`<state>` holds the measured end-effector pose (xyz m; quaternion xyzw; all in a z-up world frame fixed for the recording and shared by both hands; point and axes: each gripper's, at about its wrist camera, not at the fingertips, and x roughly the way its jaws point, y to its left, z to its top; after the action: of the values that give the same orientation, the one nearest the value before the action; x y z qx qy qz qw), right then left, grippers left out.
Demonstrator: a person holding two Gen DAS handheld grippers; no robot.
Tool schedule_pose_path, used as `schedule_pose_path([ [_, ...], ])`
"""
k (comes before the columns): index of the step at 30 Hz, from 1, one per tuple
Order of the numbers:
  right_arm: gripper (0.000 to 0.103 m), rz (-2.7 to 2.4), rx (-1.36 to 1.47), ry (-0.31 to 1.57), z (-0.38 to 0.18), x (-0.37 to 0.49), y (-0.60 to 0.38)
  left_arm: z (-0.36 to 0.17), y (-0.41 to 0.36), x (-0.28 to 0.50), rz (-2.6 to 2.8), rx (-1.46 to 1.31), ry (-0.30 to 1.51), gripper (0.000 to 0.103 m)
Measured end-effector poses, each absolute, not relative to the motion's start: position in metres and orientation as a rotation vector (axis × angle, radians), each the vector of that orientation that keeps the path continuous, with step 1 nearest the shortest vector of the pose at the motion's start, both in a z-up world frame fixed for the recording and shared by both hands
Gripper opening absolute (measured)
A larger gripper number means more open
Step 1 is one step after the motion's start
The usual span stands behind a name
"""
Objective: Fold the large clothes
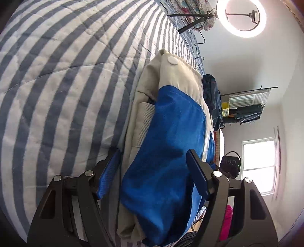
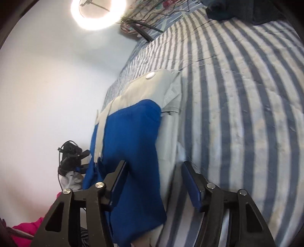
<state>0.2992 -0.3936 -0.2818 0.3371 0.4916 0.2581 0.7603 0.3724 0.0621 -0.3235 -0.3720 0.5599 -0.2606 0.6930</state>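
Observation:
A folded blue-and-beige jacket (image 1: 167, 144) lies on the blue-and-white striped bedspread (image 1: 62, 91), with a white round patch near its far end. My left gripper (image 1: 153, 169) is open, its fingers either side of the jacket's near end. In the right wrist view the same jacket (image 2: 133, 152) lies on the striped bedspread (image 2: 237, 114). My right gripper (image 2: 153, 178) is open, with the jacket's near end between its fingers. Neither gripper is closed on the cloth.
A lit ring light (image 1: 241, 18) on a tripod stands at the far end of the bed, also in the right wrist view (image 2: 98, 14). Dark blue clothes (image 1: 211, 98) lie beyond the jacket. A window (image 1: 260, 165), a clothes rack (image 1: 245, 102) and pink cloth (image 2: 26, 231) are beside the bed.

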Motion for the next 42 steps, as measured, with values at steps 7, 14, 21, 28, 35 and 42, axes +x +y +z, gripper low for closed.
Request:
schedule_pose_path([
  [7, 0.057, 0.596, 0.724, 1.077, -0.284, 0.32, -0.364, -0.322, 0.036, 0.391, -0.581, -0.763, 1.247, 0.065],
  [14, 0.037, 0.537, 0.595, 1.088, -0.258, 0.309, -0.34, -0.293, 0.011, 0.382, -0.528, -0.567, 1.182, 0.043],
  [21, 0.029, 0.436, 0.352, 1.084, -0.213, 0.304, -0.308, -0.25, -0.02, 0.364, -0.53, -0.402, 1.083, 0.033],
  [28, 0.027, 0.359, 0.124, 1.049, -0.167, 0.292, -0.273, -0.22, -0.058, 0.353, -0.572, -0.336, 1.028, 0.03],
  [35, 0.027, 0.281, 0.035, 1.022, -0.14, 0.285, -0.295, -0.203, -0.098, 0.357, -0.64, -0.31, 1.009, 0.029],
  [42, 0.027, 0.189, -0.096, 0.998, -0.109, 0.282, -0.321, -0.193, -0.135, 0.356, -0.704, -0.298, 0.985, 0.029],
])
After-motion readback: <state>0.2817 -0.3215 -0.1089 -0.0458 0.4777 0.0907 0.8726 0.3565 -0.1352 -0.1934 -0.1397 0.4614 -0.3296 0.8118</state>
